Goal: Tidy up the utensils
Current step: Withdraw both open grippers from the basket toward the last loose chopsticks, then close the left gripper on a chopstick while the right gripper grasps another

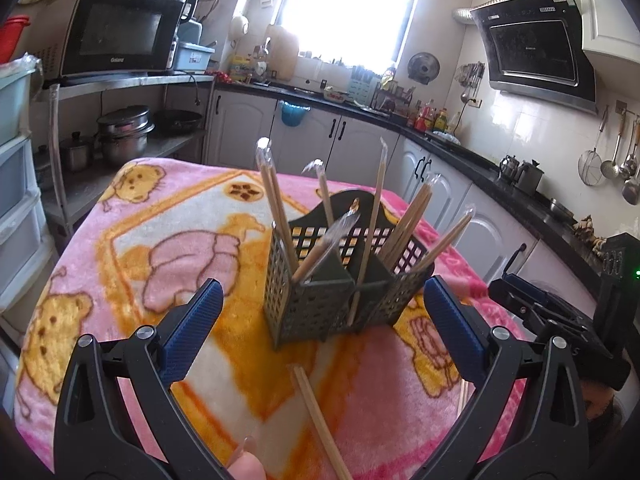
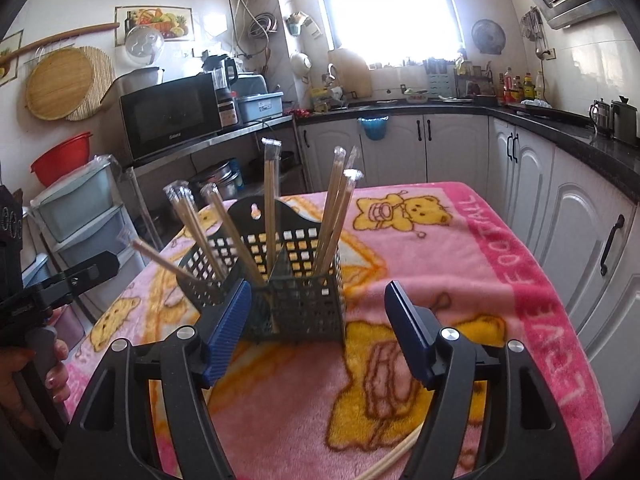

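Looking across the whole scene, we see the surface first — draped in a pink blanket printed with yellow bears, its pattern filling most of both views. At about 12 o'clock from each claw stands the dark perforated utensil caddy, upright on the blanket and split into compartments. Wrapped chopsticks lean out of it at many angles, their clear plastic tips fanning toward 11, 12 and 1 o'clock; in the right wrist view the same caddy shows sticks spread between its left and right compartments.

Our left claw hangs wide open, its blue-padded fingers standing apart at 9 and 3 o'clock of the caddy, touching nothing. Our right claw is likewise spread well open and holds nothing, its left pad just in front of the caddy's near corner.

One loose pair of chopsticks lies flat on the blanket at 6 o'clock from the caddy, between the left claw's arms. In the right wrist view a pale pair of sticks lies at 5 o'clock by the frame's lower edge — we cannot tell whether it is the same pair. At 9 o'clock in that view, the left claw's body points toward the caddy.
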